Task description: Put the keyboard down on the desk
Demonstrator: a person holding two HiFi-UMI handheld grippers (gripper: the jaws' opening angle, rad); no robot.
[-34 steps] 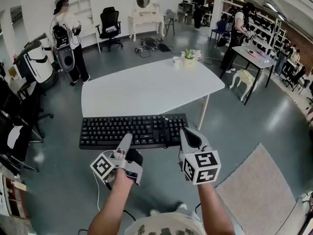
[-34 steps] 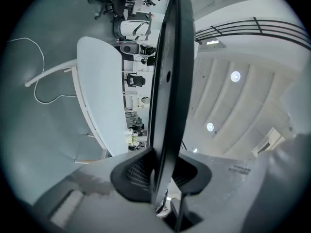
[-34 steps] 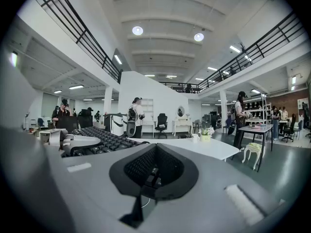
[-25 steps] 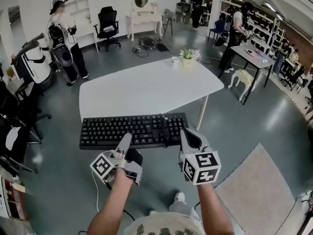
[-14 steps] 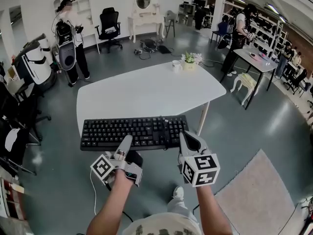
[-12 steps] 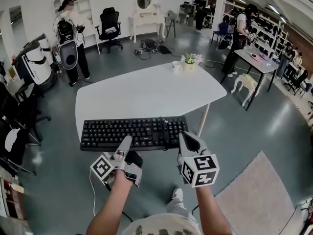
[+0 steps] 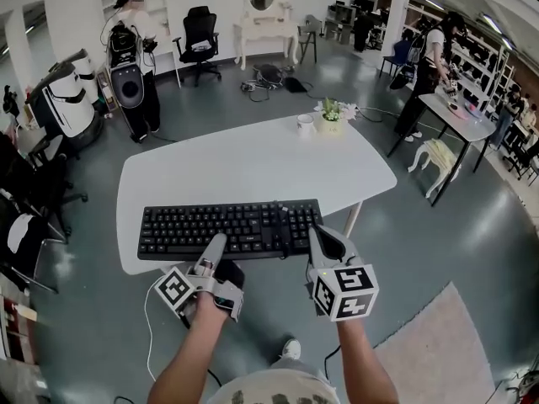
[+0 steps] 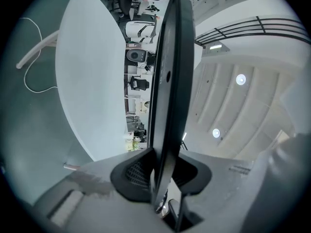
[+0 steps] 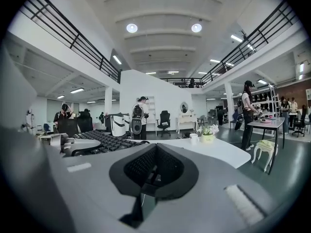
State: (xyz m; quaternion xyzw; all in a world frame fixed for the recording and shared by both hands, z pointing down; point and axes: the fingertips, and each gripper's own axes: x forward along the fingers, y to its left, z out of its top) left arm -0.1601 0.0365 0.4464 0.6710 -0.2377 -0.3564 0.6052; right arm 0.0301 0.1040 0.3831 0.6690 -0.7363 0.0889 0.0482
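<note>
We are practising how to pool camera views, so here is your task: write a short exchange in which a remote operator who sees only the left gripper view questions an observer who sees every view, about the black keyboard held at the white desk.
Operator: In the left gripper view I see the keyboard only edge-on, clamped in the left gripper, with the white desk beside it. Which face is up?
Observer: The head view shows the keys facing up.
Operator: Where is the other gripper?
Observer: The right gripper is at the keyboard's right near corner.
</note>
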